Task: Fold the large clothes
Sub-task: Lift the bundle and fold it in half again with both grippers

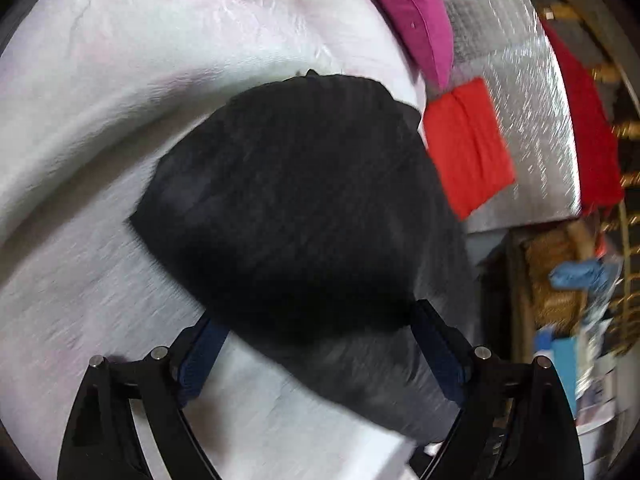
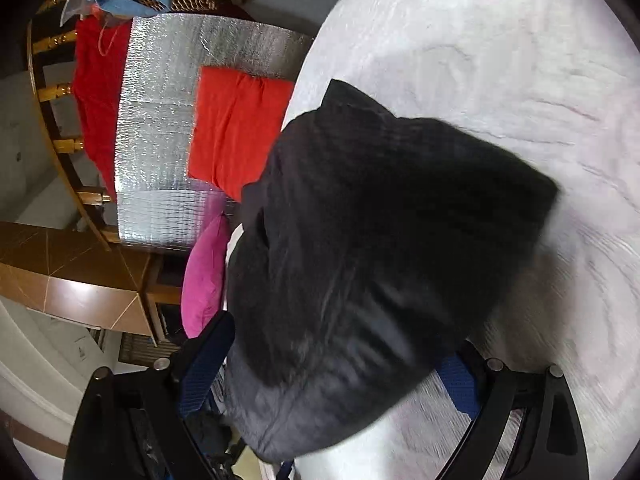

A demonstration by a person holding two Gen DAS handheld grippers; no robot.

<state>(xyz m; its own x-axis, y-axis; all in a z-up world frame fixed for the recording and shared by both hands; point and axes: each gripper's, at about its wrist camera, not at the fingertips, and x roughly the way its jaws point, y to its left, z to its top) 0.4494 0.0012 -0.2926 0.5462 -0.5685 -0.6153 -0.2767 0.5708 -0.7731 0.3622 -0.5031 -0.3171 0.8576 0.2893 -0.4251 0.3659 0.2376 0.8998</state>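
Jaws wide apart on both grippers — dark folded garment [image 1: 296,208] bulging between them, over white bedding [image 1: 80,160].

Left hand-held gripper [image 1: 316,354] jaws spread wide, right hand-held gripper [image 2: 340,364] likewise

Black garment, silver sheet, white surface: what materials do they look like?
Black garment: soft woven or knit fabric, matte, creased; exact fibre unclear. Silver sheet: foil-faced padded mat by its look, shiny with a quilted grid. White surface: textured cloth cover, matte, wrinkled, probably bedding.
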